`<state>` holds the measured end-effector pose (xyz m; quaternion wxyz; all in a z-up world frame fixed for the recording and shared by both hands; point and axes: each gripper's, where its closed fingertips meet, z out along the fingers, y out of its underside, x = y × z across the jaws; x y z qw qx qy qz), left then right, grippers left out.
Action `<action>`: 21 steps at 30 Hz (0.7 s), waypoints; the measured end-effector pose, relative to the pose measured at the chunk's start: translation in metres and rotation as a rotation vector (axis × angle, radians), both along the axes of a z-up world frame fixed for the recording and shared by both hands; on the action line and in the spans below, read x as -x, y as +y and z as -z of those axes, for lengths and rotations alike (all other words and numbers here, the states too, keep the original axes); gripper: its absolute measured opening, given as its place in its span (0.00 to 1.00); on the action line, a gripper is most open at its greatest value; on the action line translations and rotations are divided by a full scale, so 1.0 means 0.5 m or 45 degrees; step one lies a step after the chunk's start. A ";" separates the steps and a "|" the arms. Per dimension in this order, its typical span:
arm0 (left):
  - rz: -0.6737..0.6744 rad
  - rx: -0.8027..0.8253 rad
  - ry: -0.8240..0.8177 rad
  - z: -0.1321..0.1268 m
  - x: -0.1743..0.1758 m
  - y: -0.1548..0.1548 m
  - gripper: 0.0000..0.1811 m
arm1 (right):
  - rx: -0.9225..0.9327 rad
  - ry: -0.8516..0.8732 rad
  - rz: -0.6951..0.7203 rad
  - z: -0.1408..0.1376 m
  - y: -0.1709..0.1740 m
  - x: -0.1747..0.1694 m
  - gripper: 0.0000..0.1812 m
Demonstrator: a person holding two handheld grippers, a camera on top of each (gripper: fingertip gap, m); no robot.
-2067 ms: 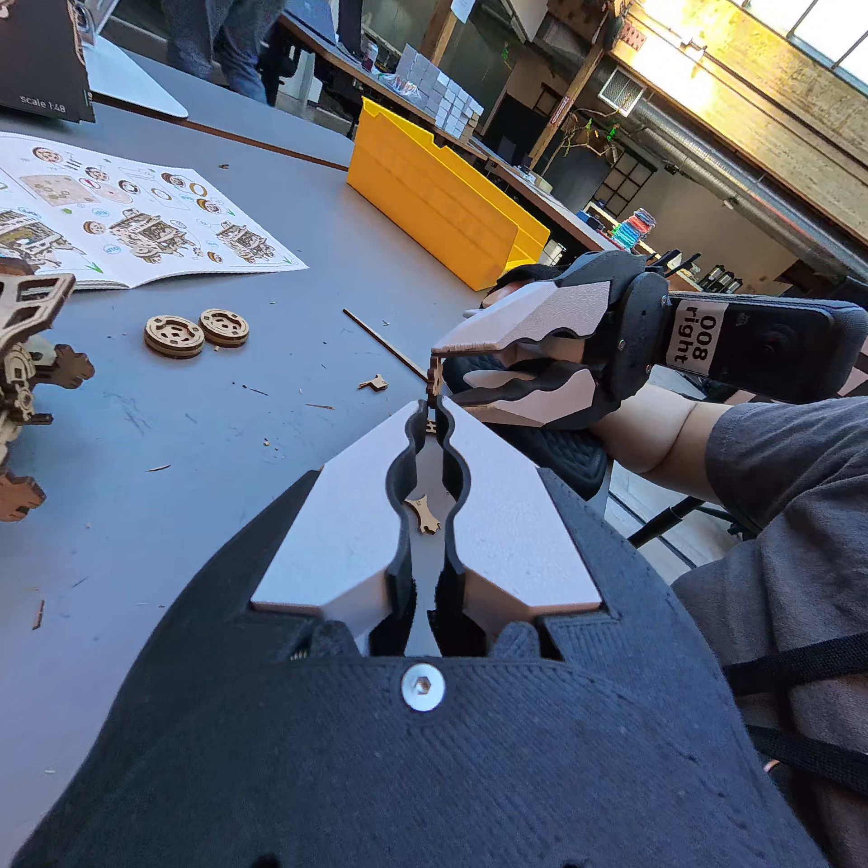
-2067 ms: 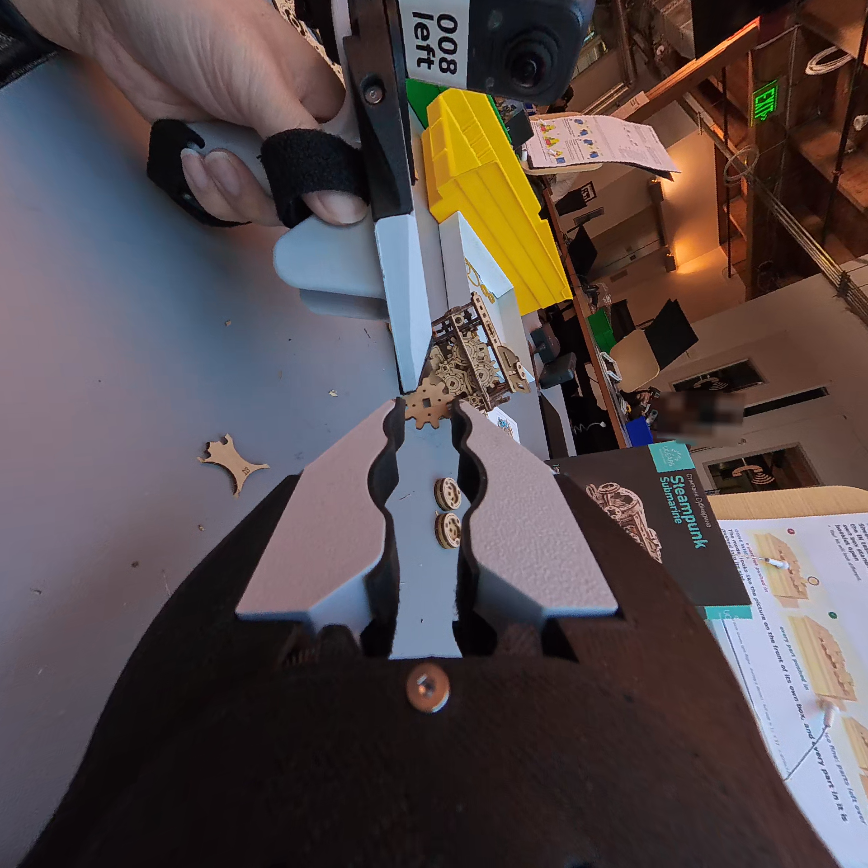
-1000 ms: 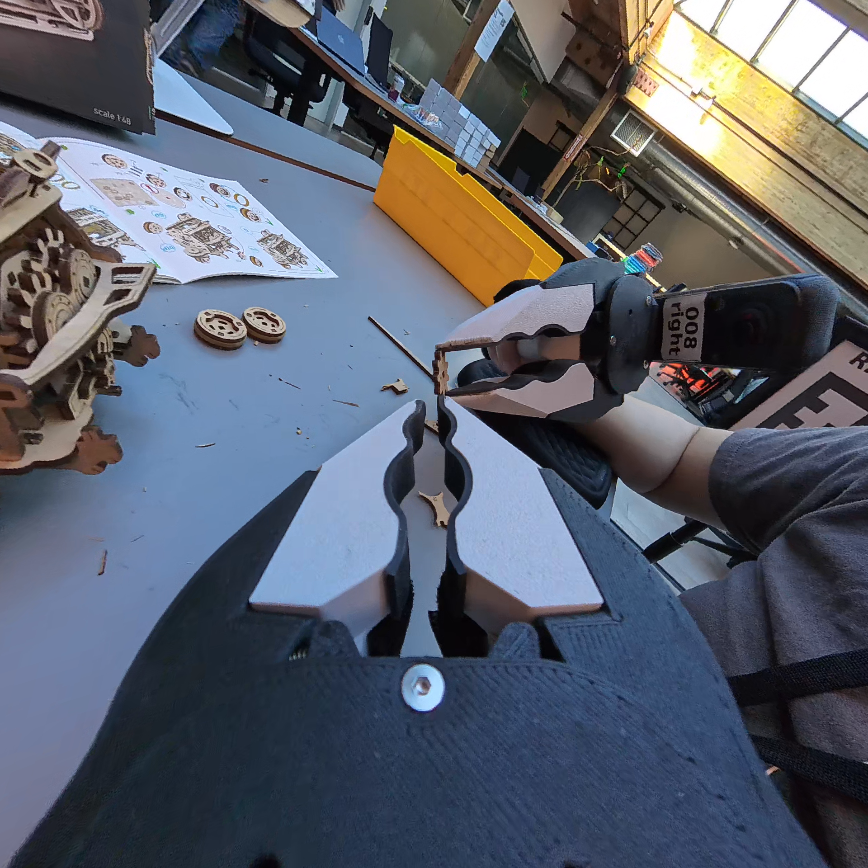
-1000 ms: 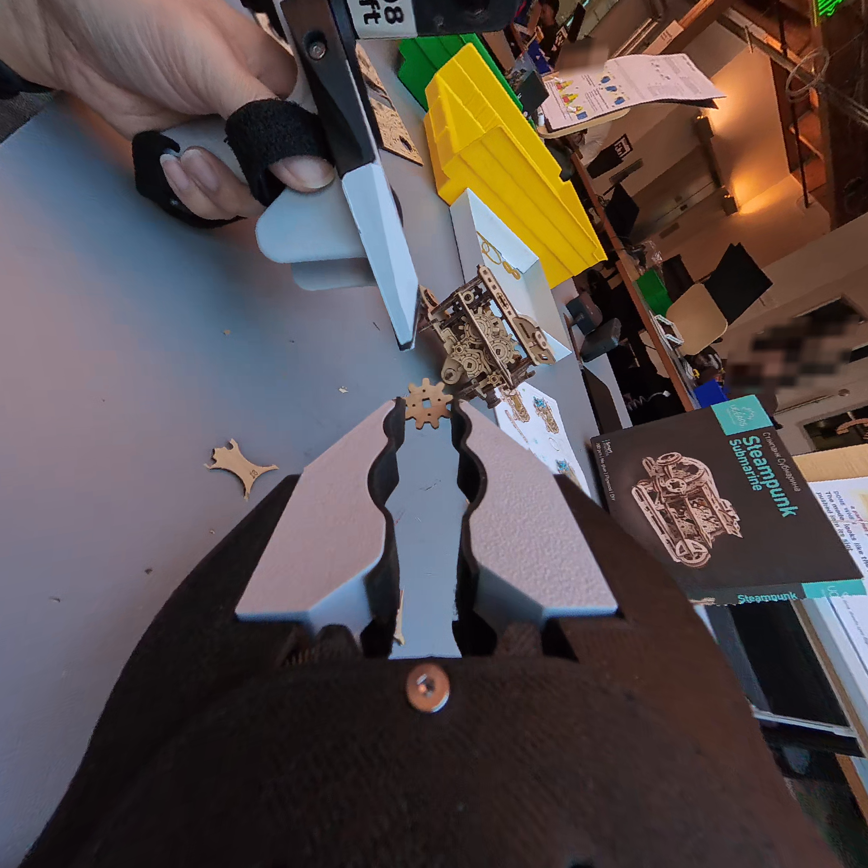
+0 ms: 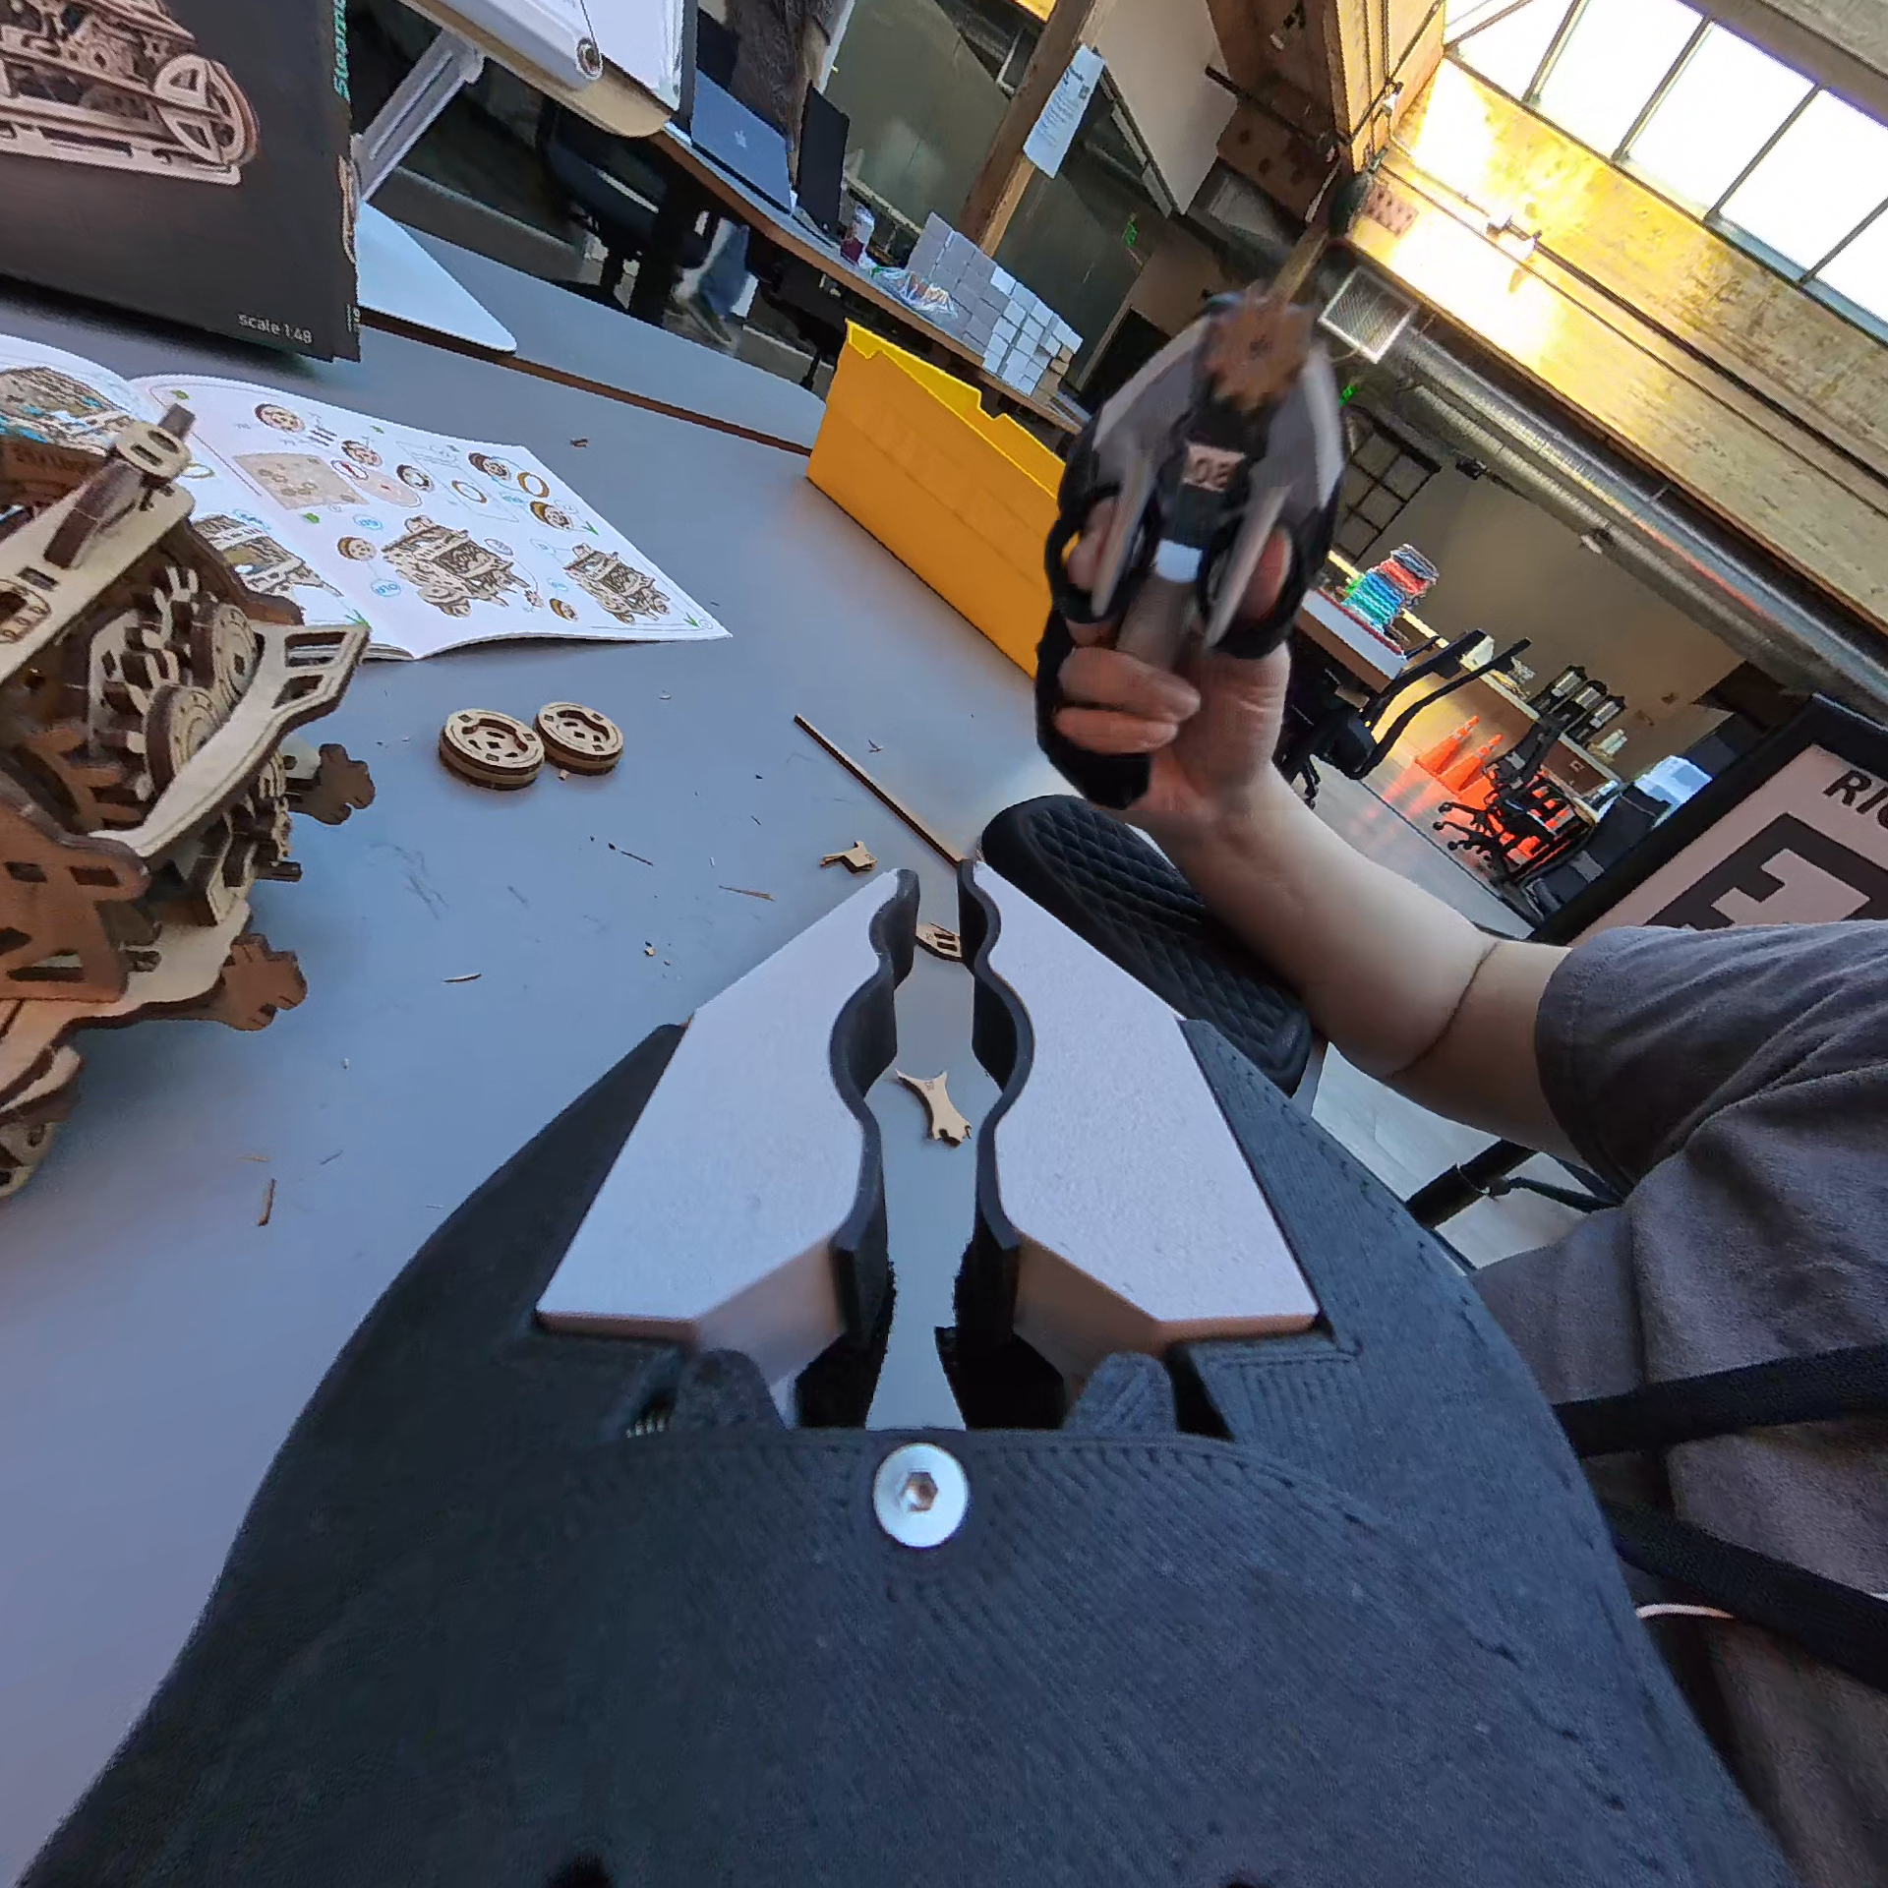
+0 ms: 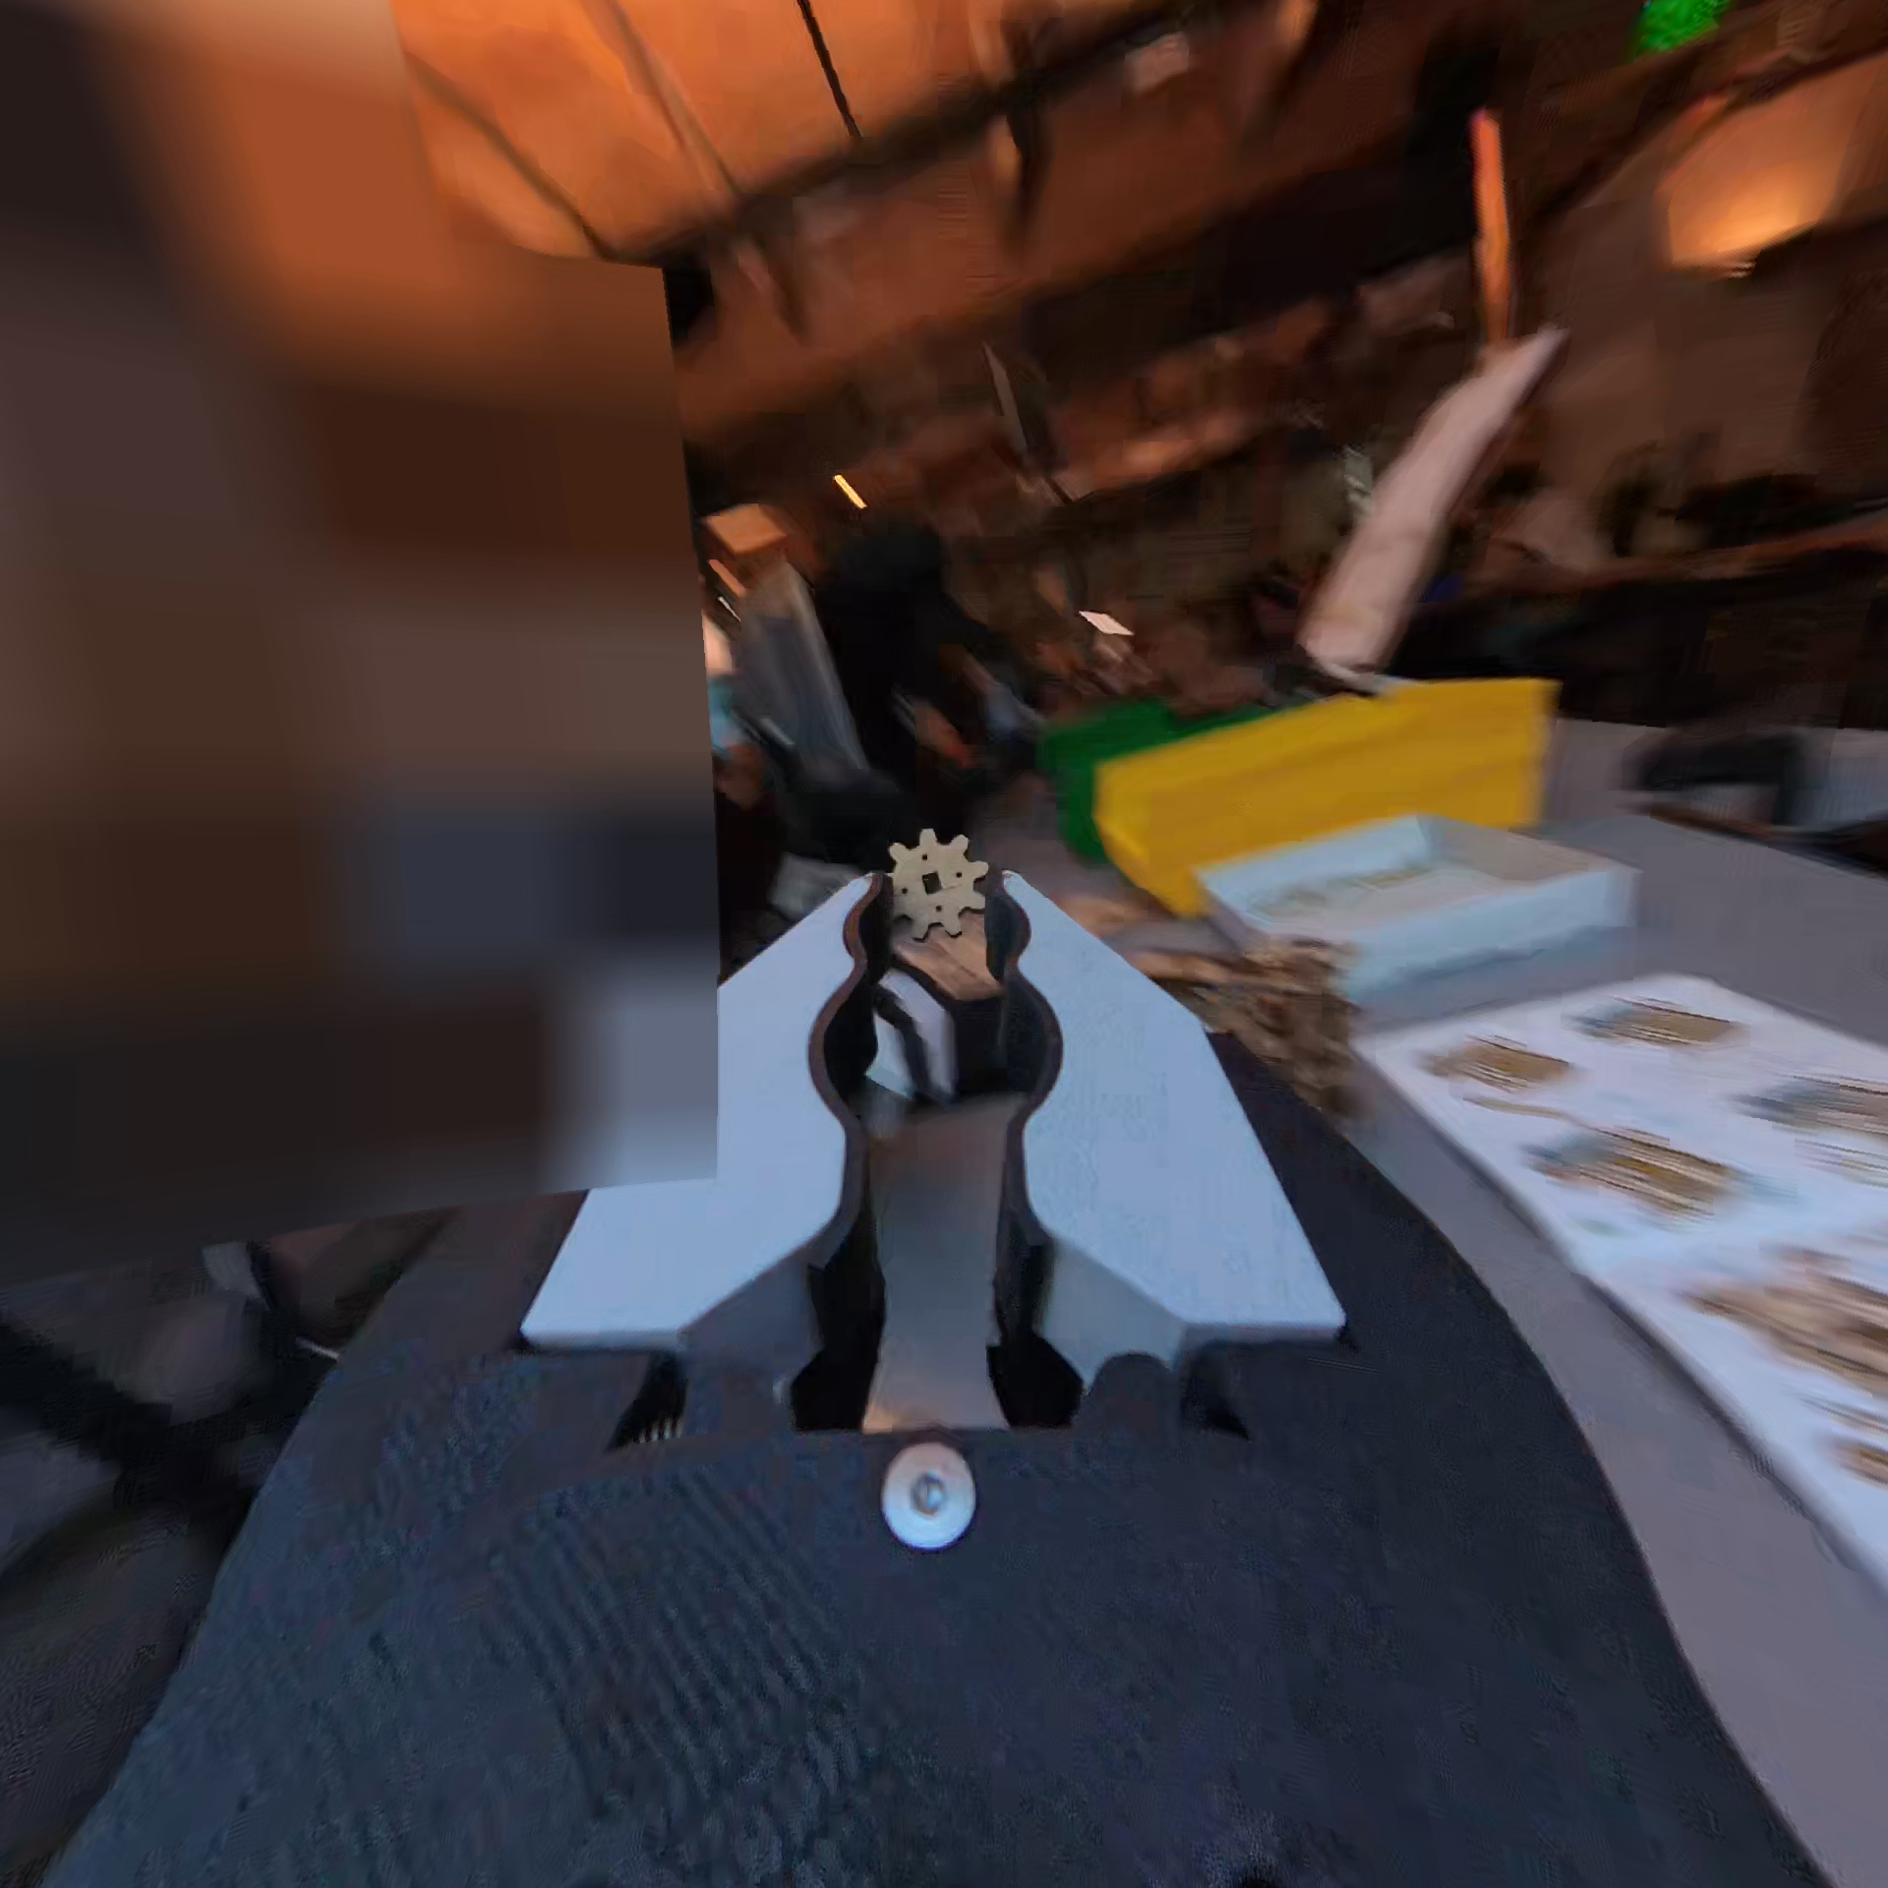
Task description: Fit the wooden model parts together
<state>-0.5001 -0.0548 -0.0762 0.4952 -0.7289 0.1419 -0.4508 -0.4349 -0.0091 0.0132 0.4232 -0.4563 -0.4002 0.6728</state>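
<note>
A grey table (image 5: 633, 919) in a big workshop, with a wooden model kit spread on it

The right gripper (image 6: 938, 891) is lifted above the table, its fingers closed on a small wooden gear (image 6: 936, 884) at the tips. The left gripper (image 5: 938, 899) hangs low over the table with a narrow gap between its fingers, holding nothing. The half-built wooden model (image 5: 133, 756) stands at the left, near two wooden discs (image 5: 531, 738) and an open booklet (image 5: 439, 531)

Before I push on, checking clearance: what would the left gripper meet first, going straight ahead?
Probably the small wood scrap on the table just past the left gripper; depth is unclear, so it may pass over it.
</note>
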 end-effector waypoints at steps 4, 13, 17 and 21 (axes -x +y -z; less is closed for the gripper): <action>-0.010 0.014 -0.001 0.005 0.012 -0.001 0.03 | -0.982 -0.594 0.599 0.079 0.032 0.027 0.10; -0.092 -0.008 0.076 0.005 0.063 0.004 0.07 | -1.091 -0.787 0.543 0.141 0.005 0.059 0.10; -0.374 -0.180 0.397 -0.024 0.207 0.062 0.31 | -1.138 -0.835 0.521 0.173 0.003 0.066 0.09; -0.437 -0.291 0.768 -0.009 0.279 0.125 0.59 | -1.199 -0.897 0.474 0.212 -0.007 0.075 0.09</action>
